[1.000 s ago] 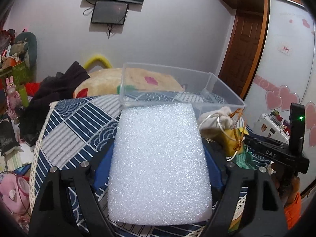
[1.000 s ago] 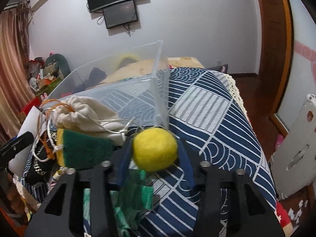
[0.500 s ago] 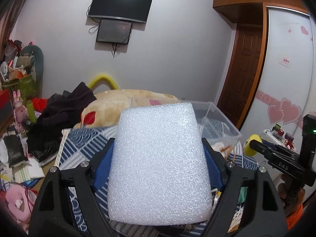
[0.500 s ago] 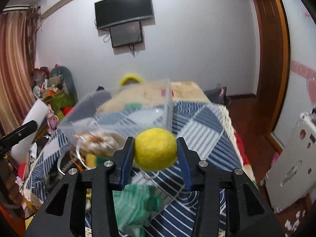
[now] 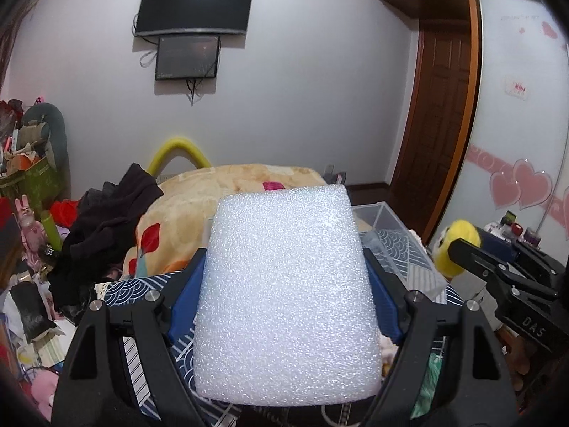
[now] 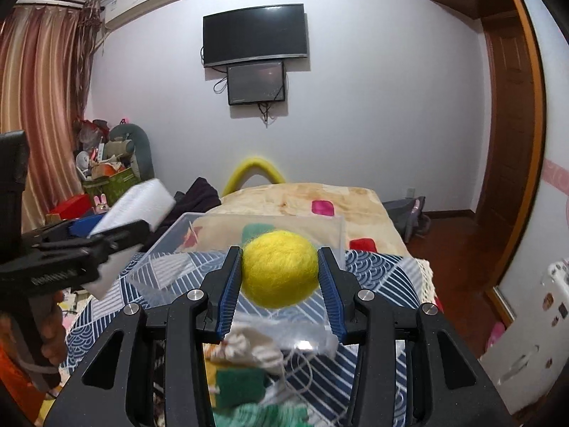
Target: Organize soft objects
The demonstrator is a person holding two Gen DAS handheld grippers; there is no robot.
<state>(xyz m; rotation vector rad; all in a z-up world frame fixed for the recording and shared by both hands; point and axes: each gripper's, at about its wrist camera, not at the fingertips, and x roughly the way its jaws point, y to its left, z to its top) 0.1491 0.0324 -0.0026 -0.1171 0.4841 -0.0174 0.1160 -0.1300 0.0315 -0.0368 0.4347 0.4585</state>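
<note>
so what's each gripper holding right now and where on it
Left gripper clamps the white foam block by its two side edges; right gripper pinches the yellow wool ball across its middle.

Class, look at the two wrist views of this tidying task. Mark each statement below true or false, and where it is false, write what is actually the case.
1. The left gripper is shut on a white foam block. True.
2. The right gripper holds a green scouring sponge. False: it is shut on a yellow felt ball; the green sponge lies below on the patterned cloth.
3. The clear plastic box already holds the ball. False: the ball is in the gripper, in front of the box.
4. A drawstring pouch lies near the sponge. True.
5. Two dark screens hang on the far wall. True.
</note>
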